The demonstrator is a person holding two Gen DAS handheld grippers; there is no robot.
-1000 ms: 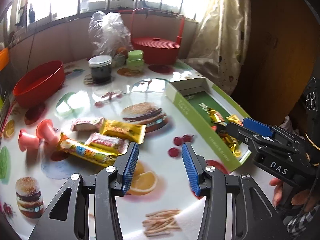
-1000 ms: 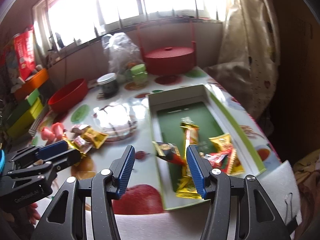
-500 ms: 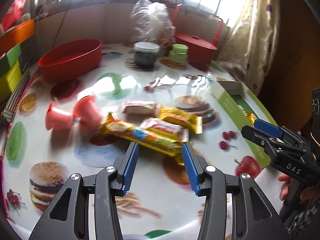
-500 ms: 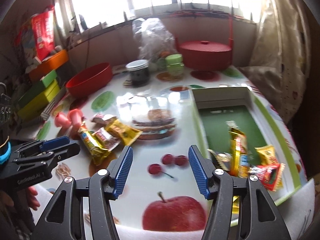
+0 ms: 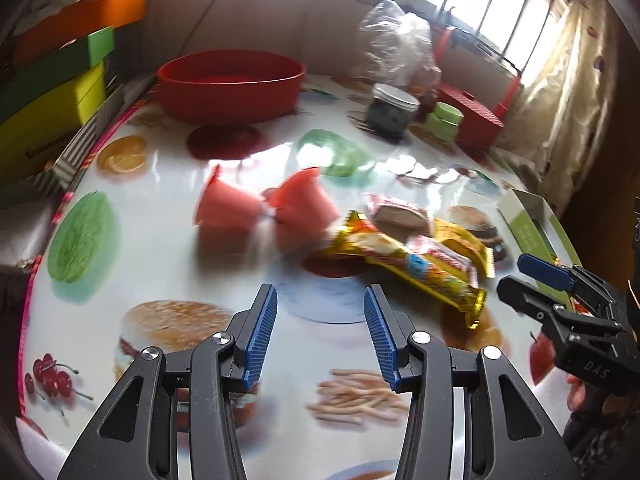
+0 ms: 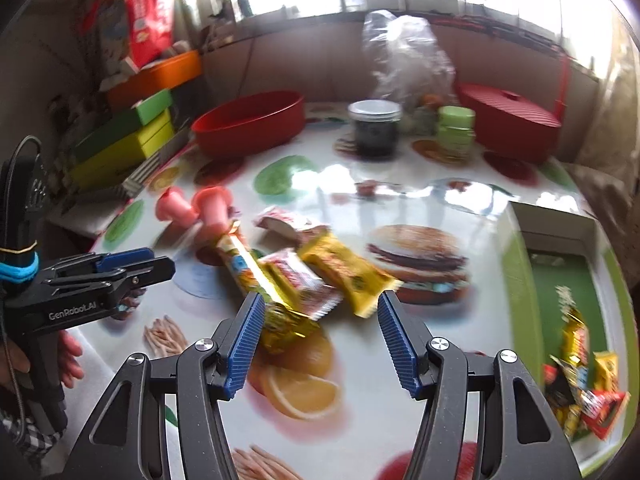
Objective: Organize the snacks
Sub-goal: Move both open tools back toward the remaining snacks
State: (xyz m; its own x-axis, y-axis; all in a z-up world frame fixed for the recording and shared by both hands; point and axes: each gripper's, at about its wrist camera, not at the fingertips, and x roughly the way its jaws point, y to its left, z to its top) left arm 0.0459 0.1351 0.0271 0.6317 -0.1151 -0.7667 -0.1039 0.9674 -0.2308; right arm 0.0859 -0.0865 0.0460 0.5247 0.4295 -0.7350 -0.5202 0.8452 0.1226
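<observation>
Snacks (image 6: pixel 304 276) lie loose; right gripper (image 6: pixel 318 340) jaws wide, left gripper (image 5: pixel 320 336) jaws narrower, both empty.

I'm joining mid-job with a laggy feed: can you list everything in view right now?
snack packets: four, yellow and red, table centre
pink cups: two, lying left of the packets
green box: one, right edge, more snacks inside
red bowl: one, back left
dark jar: one, back centre
green jar: one, beside the dark jar
red lidded pot: one, back right
plastic bag: one, clear, behind the jars
stacked boxes: green, yellow, orange, far left
left tongs: open, empty
right tongs: open, over the packets
</observation>
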